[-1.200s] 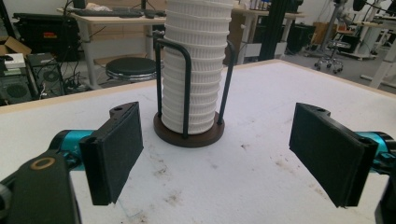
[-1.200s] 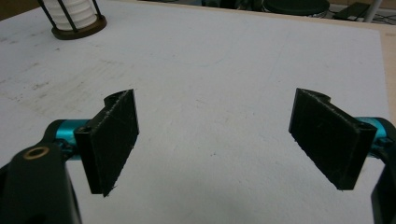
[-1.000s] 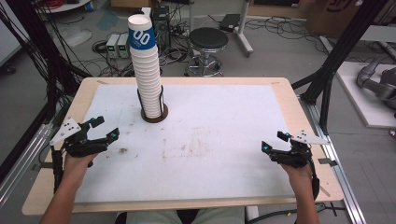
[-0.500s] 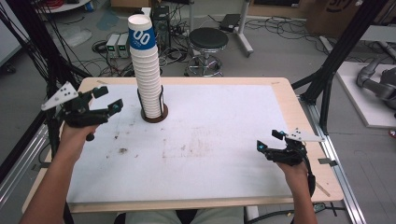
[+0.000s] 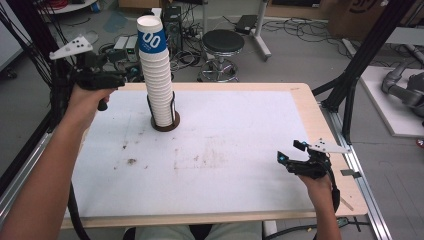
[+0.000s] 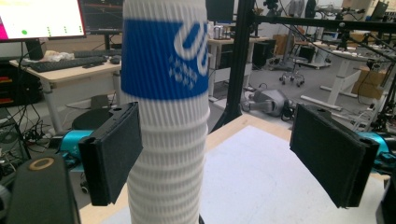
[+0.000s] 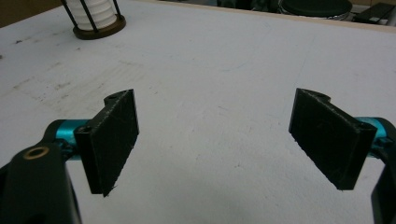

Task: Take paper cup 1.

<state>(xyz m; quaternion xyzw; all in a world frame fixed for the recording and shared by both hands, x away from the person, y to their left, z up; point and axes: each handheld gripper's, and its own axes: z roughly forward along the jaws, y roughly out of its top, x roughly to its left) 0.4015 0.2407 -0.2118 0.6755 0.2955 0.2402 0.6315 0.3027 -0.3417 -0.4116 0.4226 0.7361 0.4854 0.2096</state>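
The left claw [image 5: 127, 75] had risen from the worktop [image 5: 240, 150] beside the cup stack [image 5: 156, 75], released, nearing its top cup.

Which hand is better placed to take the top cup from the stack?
The left. The left gripper is raised beside the top of the cup stack, open. The right gripper sits low near the table's right edge, far from it.

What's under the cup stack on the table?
The cup stack stands in a round dark holder with thin black upright rods, resting on the white table. The lowest cups sit inside the holder; its floor and the table beneath are covered.
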